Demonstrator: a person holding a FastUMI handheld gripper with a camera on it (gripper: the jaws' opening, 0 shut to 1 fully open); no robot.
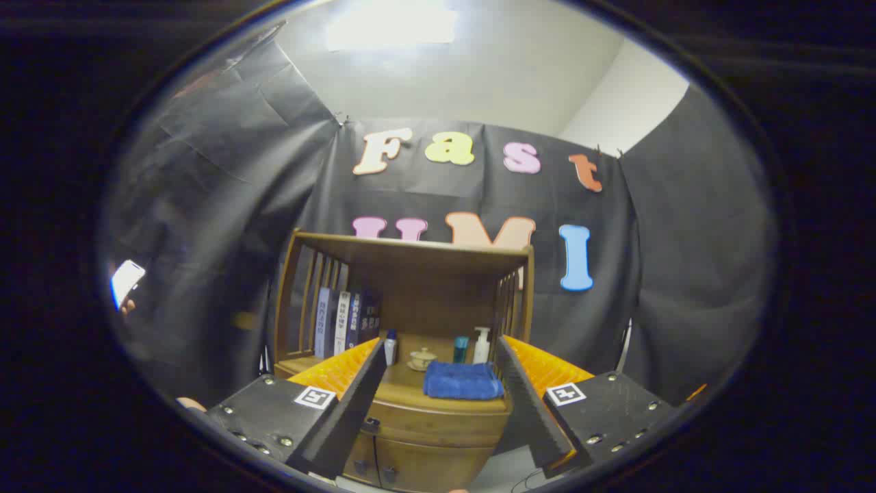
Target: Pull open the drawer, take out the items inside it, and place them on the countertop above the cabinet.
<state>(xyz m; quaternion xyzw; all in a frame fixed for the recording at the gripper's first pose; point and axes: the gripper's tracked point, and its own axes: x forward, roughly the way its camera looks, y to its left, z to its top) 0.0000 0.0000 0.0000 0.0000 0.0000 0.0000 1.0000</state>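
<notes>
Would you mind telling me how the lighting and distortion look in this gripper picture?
Gripper view: a ceiling light glares white overhead; the fisheye bends the cabinet posts outward; the blue towel on the countertop is fairly sharp; the open gripper fingers frame it, dark.

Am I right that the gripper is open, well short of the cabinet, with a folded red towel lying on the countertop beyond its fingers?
Not quite: the towel is blue, not red, as the gripper view shows. The rest holds: the gripper is open with nothing between its fingers, short of the cabinet, and the folded towel lies on the countertop beyond them.
</notes>
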